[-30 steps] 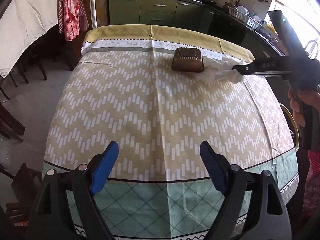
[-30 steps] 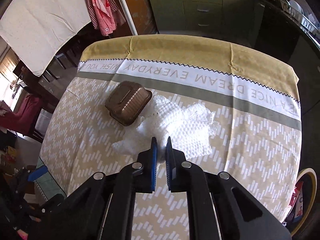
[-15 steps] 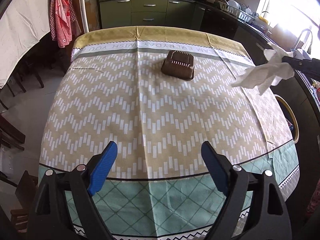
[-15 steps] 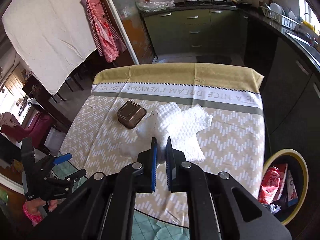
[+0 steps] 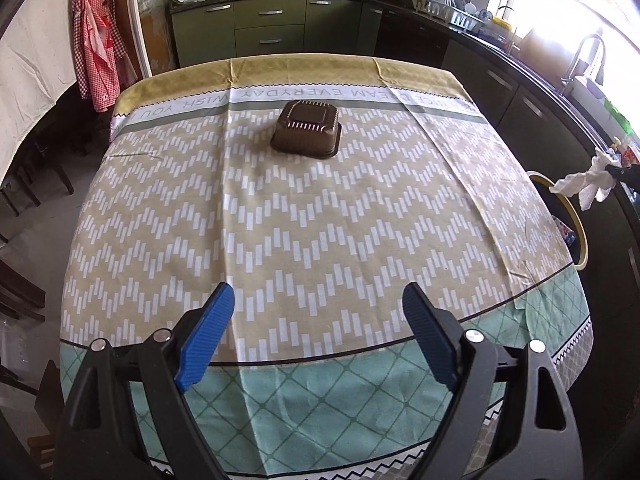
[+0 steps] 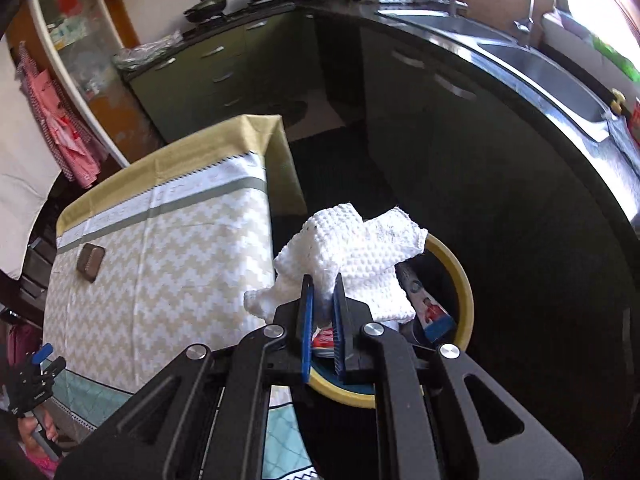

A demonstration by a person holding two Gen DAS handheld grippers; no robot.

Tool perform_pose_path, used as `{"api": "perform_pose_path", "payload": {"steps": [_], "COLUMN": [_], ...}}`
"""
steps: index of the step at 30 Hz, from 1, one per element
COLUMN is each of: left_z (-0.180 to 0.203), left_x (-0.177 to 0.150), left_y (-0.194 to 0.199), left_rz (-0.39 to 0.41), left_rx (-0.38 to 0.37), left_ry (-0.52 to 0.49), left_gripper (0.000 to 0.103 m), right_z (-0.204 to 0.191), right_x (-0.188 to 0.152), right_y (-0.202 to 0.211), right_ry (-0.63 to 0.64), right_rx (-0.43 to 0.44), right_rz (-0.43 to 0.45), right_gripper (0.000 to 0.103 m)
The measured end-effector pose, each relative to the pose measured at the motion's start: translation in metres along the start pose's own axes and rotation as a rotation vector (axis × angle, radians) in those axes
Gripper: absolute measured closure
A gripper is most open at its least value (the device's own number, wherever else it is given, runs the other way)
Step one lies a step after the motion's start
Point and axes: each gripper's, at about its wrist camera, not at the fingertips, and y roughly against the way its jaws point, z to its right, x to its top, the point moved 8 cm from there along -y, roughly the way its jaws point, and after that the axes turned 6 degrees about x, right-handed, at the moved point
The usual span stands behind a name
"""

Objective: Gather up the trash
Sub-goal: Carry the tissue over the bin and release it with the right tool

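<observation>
My right gripper (image 6: 321,286) is shut on a crumpled white paper towel (image 6: 352,256) and holds it in the air over the yellow-rimmed trash bin (image 6: 460,272), which stands on the floor beside the table. The towel also shows at the right edge of the left wrist view (image 5: 584,184), above the bin's rim (image 5: 576,220). A brown plastic food container (image 5: 306,130) lies upside down on the far half of the table; it shows small in the right wrist view (image 6: 91,262). My left gripper (image 5: 318,300) is open and empty above the table's near edge.
The table carries a beige zigzag cloth (image 5: 320,220). The bin holds wrappers and a can (image 6: 428,312). Green kitchen cabinets (image 5: 272,28) stand behind the table. A dark counter with a sink (image 6: 540,68) runs along the right. Dark chairs (image 5: 24,200) stand at the left.
My right gripper has lifted the paper towel off the table and carried it right, out past the table edge to above the bin. My left gripper has stayed open near the front edge.
</observation>
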Motion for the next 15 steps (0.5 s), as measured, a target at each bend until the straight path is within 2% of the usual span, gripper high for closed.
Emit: {"api": "perform_pose_path", "payload": {"steps": [1,3,5,8,15], "left_z": [0.002,0.005,0.007,0.01,0.024], "left_x": [0.0,0.0,0.001,0.003,0.032], "left_y": [0.0,-0.001,-0.002,-0.004,-0.013], "left_rz": [0.0,-0.005,-0.011,-0.021,-0.024], "left_rx": [0.002,0.008,0.019,0.032,0.072], "left_ry": [-0.003,-0.012,-0.021,-0.034,-0.12], "left_gripper": [0.021,0.021,0.021,0.021,0.02], "right_z": [0.017,0.044,0.055,0.049,0.001], "right_x": [-0.006,-0.014,-0.019,-0.023,-0.055], "right_y": [-0.01,-0.025,-0.028,-0.016,0.005], "right_ry": [-0.02,-0.068,-0.087,-0.088,0.009], "right_rx": [-0.019,-0.072,-0.086,-0.029,0.058], "right_rz": [-0.02,-0.037,-0.02,0.022,0.059], "right_gripper": [0.089,0.058,0.057,0.057,0.052]}}
